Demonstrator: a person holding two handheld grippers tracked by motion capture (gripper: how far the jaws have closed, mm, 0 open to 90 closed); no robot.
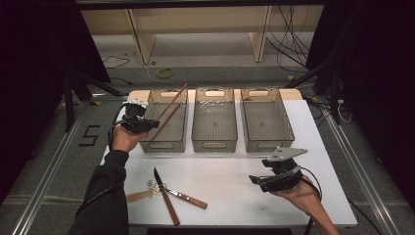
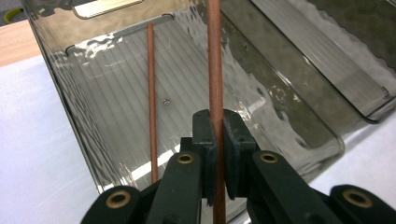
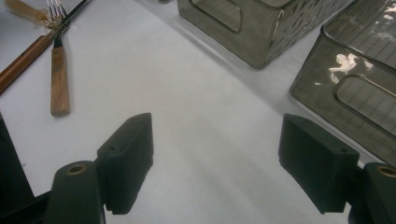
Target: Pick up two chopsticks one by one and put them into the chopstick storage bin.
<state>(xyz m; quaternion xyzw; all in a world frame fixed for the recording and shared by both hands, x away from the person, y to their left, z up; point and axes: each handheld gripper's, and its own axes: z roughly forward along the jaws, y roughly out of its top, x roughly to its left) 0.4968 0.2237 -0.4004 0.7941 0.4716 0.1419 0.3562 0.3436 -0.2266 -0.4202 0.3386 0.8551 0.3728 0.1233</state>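
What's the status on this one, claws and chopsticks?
Left claw shut on one chopstick over the left bin. Second chopstick lying in that bin. Right claw open, empty, above the table. Nothing in the way.

1. The high view is dim at its edges: both sides fall into near black, while the white table (image 1: 230, 191) is the brightest area, lit from above.
2. That view is soft and slightly grainy; small details on the cutlery (image 1: 169, 193) are hard to read.
3. In the left gripper view, glare ripples across the wall of the clear bin (image 2: 116, 84), with bright patches on its floor.
4. The chopstick (image 2: 215, 60) close to that camera looks slightly blurred.
5. In the right gripper view, a white reflection sits on the nearest bin (image 3: 345, 63), and soft shadows lie beside the bins.
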